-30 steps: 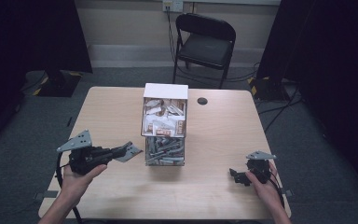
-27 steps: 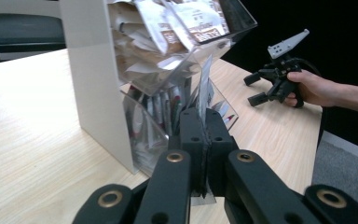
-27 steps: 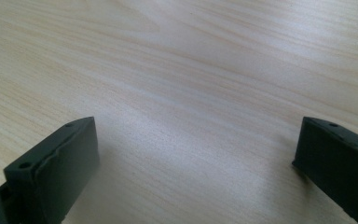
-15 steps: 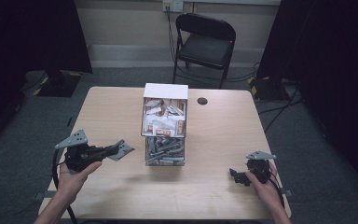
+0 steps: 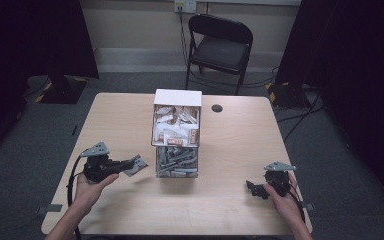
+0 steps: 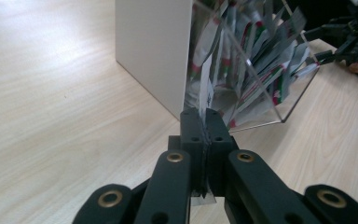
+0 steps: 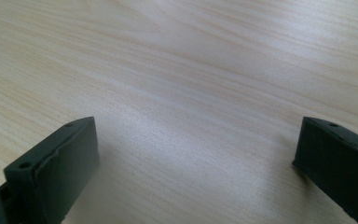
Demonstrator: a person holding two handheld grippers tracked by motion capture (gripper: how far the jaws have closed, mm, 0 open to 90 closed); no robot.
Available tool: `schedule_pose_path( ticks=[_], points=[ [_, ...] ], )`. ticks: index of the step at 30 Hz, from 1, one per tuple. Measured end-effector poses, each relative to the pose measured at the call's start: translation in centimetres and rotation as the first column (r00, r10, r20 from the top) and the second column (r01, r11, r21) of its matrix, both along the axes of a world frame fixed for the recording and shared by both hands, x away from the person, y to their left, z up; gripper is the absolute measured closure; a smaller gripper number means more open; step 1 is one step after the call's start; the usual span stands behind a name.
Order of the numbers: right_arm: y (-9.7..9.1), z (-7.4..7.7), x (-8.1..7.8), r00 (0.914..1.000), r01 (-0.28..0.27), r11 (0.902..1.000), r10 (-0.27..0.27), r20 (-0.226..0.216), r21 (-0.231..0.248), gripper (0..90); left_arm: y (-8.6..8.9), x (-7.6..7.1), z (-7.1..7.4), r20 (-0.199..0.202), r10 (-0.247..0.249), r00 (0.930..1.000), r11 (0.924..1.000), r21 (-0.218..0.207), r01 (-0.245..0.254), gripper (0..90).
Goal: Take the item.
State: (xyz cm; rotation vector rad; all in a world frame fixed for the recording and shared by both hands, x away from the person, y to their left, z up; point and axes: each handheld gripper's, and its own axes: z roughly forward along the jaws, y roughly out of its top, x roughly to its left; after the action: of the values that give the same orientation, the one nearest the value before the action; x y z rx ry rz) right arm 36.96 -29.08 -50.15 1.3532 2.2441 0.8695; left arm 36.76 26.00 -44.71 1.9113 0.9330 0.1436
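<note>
High view: clear box point(image 5: 176, 131) holds packets point(image 5: 176, 122) above, silver sachets point(image 5: 176, 160) below.

dim room, soft overhead light, blurred foreground

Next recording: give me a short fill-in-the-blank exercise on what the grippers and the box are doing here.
1. The left gripper is shut on a thin ____.
2. The right gripper rests on the table with its jaws ____.
3. The clear box holds packets above and ____ sachets below.
4. Beyond the table stands a black folding ____.

Missing words: sachet; open; silver; chair
</note>
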Motion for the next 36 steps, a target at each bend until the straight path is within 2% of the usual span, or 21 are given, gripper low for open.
schedule_pose_path(
  ticks=[2,9,13,17,20,25,29,34,36],
  points=[
    [0.0,0.0,0.0,1.0,0.0,1.0,0.0,0.0,0.0,0.0,-0.2,0.3,-0.5,-0.014,-0.001,0.9999,0.9999,0.015,0.001,89.5],
    [0.0,0.0,0.0,1.0,0.0,1.0,0.0,0.0,0.0,0.0,-0.8,0.8,-1.1,-0.03,0.002,0.9995,0.9997,0.026,-0.001,89.5],
    [0.0,0.0,0.0,1.0,0.0,1.0,0.0,0.0,0.0,0.0,-0.7,1.3,-1.7,-0.046,0.011,0.9989,0.9984,0.055,-0.009,89.4],
    [0.0,0.0,0.0,1.0,0.0,1.0,0.0,0.0,0.0,0.0,-0.7,1.7,-2.3,-0.068,0.016,0.9976,0.9983,0.057,-0.012,89.4],
    [0.0,0.0,0.0,1.0,0.0,1.0,0.0,0.0,0.0,0.0,-0.6,2.0,-2.4,-0.066,0.021,0.9976,0.9983,0.056,-0.017,89.4],
    [0.0,0.0,0.0,1.0,0.0,1.0,0.0,0.0,0.0,0.0,-0.4,2.5,-2.6,-0.067,0.042,0.9968,0.9976,0.058,-0.038,89.4],
    [0.0,0.0,0.0,1.0,0.0,1.0,0.0,0.0,0.0,0.0,-0.1,3.5,-3.2,-0.077,0.074,0.9942,0.9955,0.065,-0.069,89.4],
    [0.0,0.0,0.0,1.0,0.0,1.0,0.0,0.0,0.0,0.0,0.3,3.9,-3.6,-0.081,0.101,0.9916,0.9919,0.085,-0.094,89.3],
    [0.0,0.0,0.0,1.0,0.0,1.0,0.0,0.0,0.0,0.0,0.4,4.0,-3.7,-0.081,0.108,0.9908,0.9916,0.08,-0.102,89.3]
  ],
)
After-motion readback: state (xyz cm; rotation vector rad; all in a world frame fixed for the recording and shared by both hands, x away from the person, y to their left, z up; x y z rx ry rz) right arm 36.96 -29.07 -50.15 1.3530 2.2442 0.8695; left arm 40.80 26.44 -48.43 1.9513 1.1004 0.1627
